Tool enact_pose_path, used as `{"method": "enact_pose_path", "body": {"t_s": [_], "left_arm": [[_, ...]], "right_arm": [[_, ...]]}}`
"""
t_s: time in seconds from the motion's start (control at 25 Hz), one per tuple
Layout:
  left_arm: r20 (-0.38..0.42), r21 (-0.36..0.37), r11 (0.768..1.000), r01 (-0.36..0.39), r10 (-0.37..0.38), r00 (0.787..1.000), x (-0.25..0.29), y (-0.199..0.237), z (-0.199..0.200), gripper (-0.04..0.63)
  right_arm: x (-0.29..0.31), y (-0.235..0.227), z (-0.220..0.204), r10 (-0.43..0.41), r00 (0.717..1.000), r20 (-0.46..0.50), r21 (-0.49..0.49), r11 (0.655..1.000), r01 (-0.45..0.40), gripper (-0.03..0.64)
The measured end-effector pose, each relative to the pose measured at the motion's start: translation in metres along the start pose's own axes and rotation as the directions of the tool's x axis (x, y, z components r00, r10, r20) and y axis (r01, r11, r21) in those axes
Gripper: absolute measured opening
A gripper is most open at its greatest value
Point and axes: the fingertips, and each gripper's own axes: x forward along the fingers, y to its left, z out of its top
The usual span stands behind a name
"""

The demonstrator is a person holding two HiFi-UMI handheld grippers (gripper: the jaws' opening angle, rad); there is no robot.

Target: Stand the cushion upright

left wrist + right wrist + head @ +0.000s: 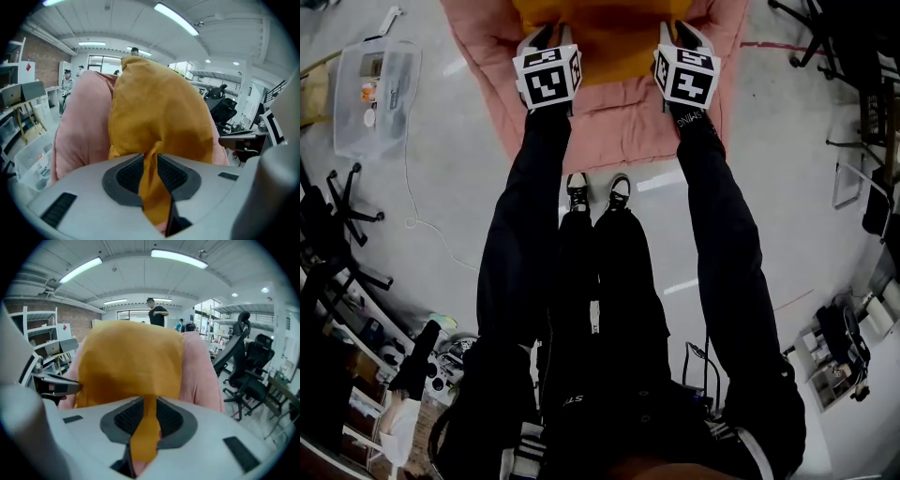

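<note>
Checking L hand-held gripper first, what's it doing? (A1)

Jaws are standing a bit apart, so released. A fold of the orange cushion cover is lying btw the pads, but it isn't looking squeezed. (A2)

And the R hand-held gripper? (A1)

Same thing. Jaws are sitting slightly parted, released, w/ a strip of orange cover running down btw its pads. (A2)

Where's the cushion sitting? (A1)

It's sitting at the top edge of head view, so its far part is getting cut off. A pink quilted pad is spreading out under and around it on the floor. Both grippers are meeting its near edge, L toward the left corner, R toward the right. In both gripper views it's rising right in front of the jaws, w/ the pink pad showing behind and beside it, touching it. Can't tell if it's standing dead upright or leaning a little. (A2)

Anything else showing? (A1)

The person's shoes are pointing at the pad's near edge, just short of it. A clear plastic bin is sitting on the floor well off to the left. Office chairs are standing at the right in R gripper view, and a person is standing in the bkgd. (A2)
</note>
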Motion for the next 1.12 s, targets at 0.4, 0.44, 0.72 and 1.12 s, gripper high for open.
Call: {"method": "enact_pose_path", "body": {"t_s": [0.4,0.44,0.72,1.12], "left_arm": [[0.088,-0.087,0.996,-0.009,0.017,0.996,-0.173,-0.034,0.024,0.066],[0.106,-0.093,0.996,-0.002,0.012,0.994,-0.192,-0.040,0.028,0.053],[0.233,-0.038,0.998,0.046,-0.036,0.972,-0.305,-0.090,0.069,0.003],[0.357,0.007,0.993,0.122,-0.116,0.927,-0.423,-0.132,0.115,0.000]], "right_arm": [[-0.180,0.053,0.046,0.081,0.985,0.153,0.108,0.989,-0.098,0.014],[-0.201,0.060,0.053,0.085,0.982,0.171,0.110,0.988,-0.105,0.014],[-0.320,0.104,0.096,0.122,0.954,0.272,0.049,0.989,-0.140,0.014],[-0.438,0.120,0.137,0.147,0.904,0.400,0.025,0.985,-0.171,0.014]]}}
